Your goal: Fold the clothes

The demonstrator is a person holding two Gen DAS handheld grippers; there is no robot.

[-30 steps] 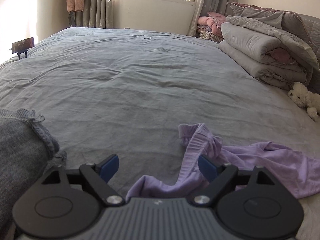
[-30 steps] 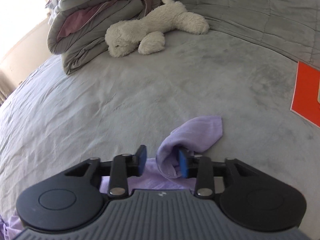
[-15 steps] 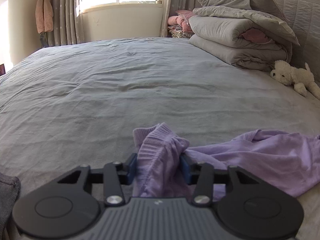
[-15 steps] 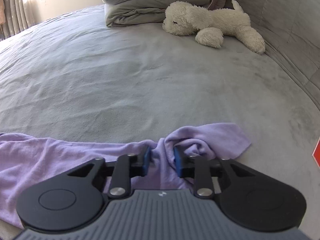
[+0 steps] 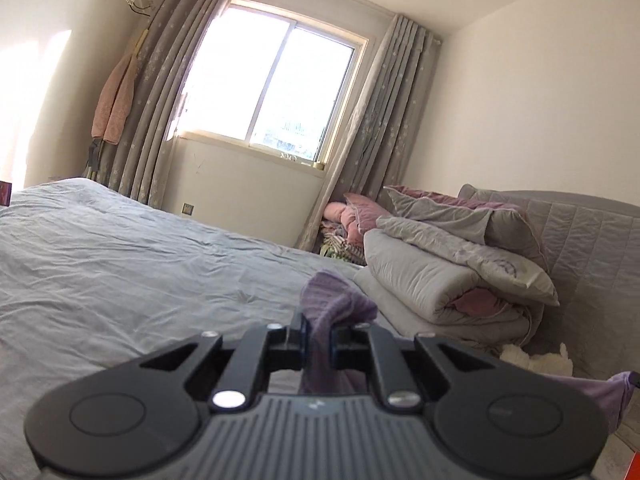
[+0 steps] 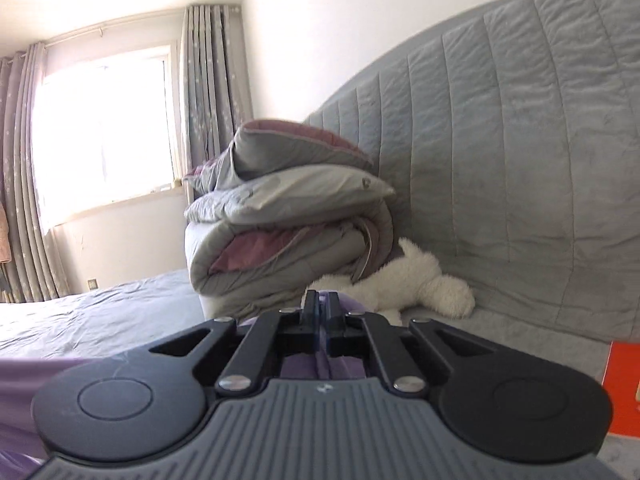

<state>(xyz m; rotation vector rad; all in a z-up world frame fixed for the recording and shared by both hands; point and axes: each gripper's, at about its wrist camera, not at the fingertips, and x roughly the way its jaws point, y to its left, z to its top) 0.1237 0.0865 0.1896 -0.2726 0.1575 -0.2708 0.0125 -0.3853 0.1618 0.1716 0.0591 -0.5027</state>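
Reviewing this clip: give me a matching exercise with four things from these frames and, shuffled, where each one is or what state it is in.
Things:
1. purple garment
2. white plush toy
3. folded grey quilt
4. pink cloth

Places or states:
A. hanging by the curtain
B. stacked against the headboard
C. clamped in both grippers
D. lying beside the quilt stack

Pairs: 1-C, 2-D, 3-B, 4-A

Bed (image 5: 120, 264) on my feeds: wide, covered by a wrinkled grey sheet, padded grey headboard (image 6: 520, 160) at the far end. Stacked against the headboard I see a pile of folded grey-and-mauve quilts (image 6: 288, 240) resting directly on the sheet. White plush toy (image 6: 420, 288) lies beside the pile, touching its base and the headboard. Orange flat item (image 6: 620, 384) sits at the right edge; can't tell what it is.
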